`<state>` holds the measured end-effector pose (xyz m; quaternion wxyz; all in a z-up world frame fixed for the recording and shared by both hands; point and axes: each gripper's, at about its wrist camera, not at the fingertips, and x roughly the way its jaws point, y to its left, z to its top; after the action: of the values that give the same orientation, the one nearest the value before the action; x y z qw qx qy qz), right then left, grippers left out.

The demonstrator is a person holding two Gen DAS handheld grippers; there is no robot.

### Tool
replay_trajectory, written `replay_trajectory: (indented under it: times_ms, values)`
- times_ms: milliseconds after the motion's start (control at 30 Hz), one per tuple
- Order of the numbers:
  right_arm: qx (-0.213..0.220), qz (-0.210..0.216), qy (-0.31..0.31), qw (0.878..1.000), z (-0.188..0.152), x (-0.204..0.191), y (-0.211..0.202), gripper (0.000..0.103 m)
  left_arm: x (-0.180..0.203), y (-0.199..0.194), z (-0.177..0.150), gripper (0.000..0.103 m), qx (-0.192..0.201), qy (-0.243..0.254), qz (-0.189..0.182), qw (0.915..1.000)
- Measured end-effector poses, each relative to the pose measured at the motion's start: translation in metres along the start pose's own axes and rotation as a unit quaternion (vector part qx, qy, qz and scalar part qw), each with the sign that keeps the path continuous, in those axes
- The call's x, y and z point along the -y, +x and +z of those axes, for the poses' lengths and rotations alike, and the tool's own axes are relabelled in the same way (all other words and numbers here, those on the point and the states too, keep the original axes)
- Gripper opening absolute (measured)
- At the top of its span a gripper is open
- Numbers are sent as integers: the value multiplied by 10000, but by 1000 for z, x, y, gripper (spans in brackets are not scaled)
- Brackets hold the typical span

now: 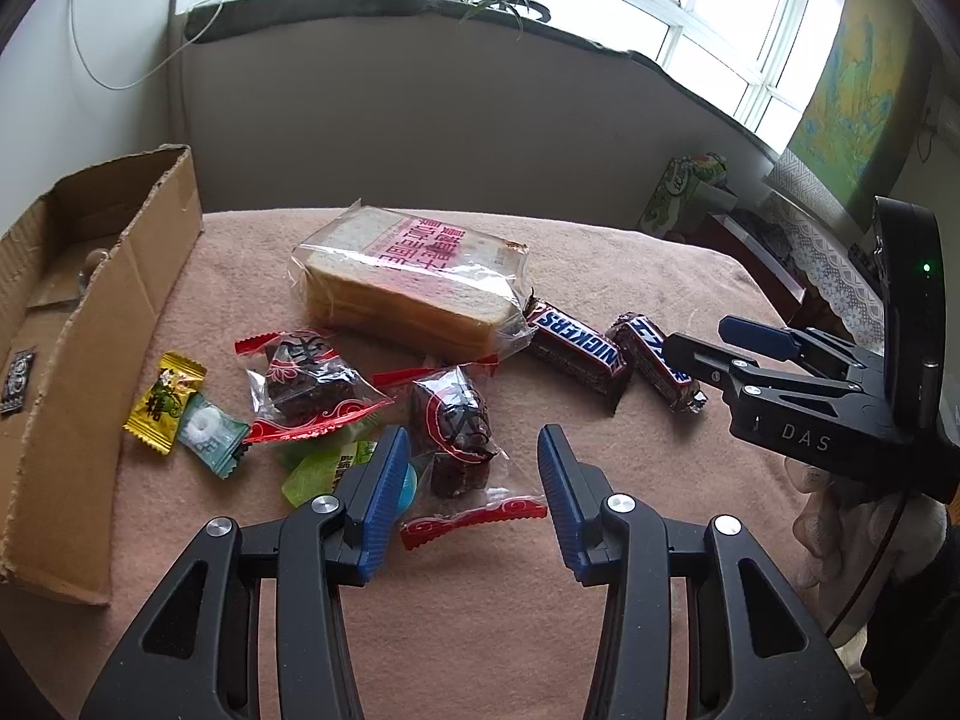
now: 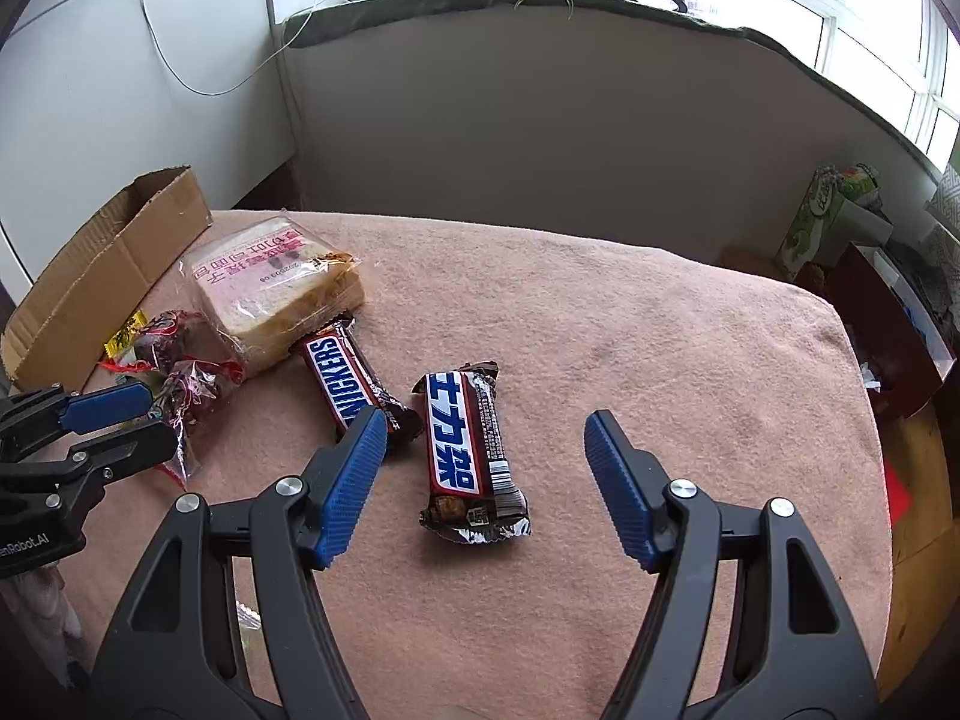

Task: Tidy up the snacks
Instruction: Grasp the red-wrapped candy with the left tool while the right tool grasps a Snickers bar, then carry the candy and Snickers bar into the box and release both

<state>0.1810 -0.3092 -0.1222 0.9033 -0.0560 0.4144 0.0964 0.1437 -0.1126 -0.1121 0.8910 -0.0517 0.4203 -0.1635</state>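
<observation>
My right gripper (image 2: 486, 450) had its jaws wide apart over the nearer Snickers bar (image 2: 469, 450), a light, fairly stiff bar in slick wrapper that I judged best pinched across its middle, not by the crinkly ends. My left gripper (image 1: 474, 468), jaws also apart, straddled a soft cellophane-wrapped dark sweet (image 1: 456, 420) on the pink-covered desk (image 2: 600, 330). The squashy bagged bread (image 1: 408, 276) lay farther off and the cardboard box (image 1: 120, 300) at far left.

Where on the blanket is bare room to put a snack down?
Free: the right half of the pink blanket, beyond the Chinese-label Snickers, and the far strip behind the bread. Crowded: the left, between the cardboard box and the bread, packed with candies.
</observation>
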Motion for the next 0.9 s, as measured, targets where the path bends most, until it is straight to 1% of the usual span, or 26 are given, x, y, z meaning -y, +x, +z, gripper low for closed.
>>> replay_trajectory:
  times_ms: [267, 367, 433, 500, 633, 667, 700, 800, 900]
  values:
    - [-107, 90, 41, 9999, -1, 6, 13, 71, 3, 12, 0, 44, -116, 53, 139, 9998]
    - [-140, 96, 38, 9998, -1, 8, 17, 70, 3, 19, 1, 43, -179, 89, 108, 9997]
    - [-201, 119, 32, 9997, -2, 9, 20, 59, 5, 23, 1, 43, -221, 129, 92, 9996]
    - [-264, 179, 52, 9995, -2, 10, 24, 55, 5, 23, 0, 43, -203, 159, 111, 9996]
    - [-351, 190, 21, 9992, -3, 6, 31, 55, 3, 23, 0, 36, -193, 114, 86, 9997]
    - [-363, 187, 9, 9992, -3, 5, 32, 52, 2, 23, -1, 36, -178, 101, 78, 9998]
    - [-380, 200, 1, 9991, -3, 4, 34, 43, 1, 23, -1, 35, -165, 89, 65, 9998]
    - [-376, 142, -12, 9992, -3, 2, 34, 31, 0, 21, -2, 33, -157, 112, 26, 9998]
    - [-365, 147, 44, 9992, -4, 1, 31, 30, 1, 17, -2, 32, -83, 126, 37, 9999]
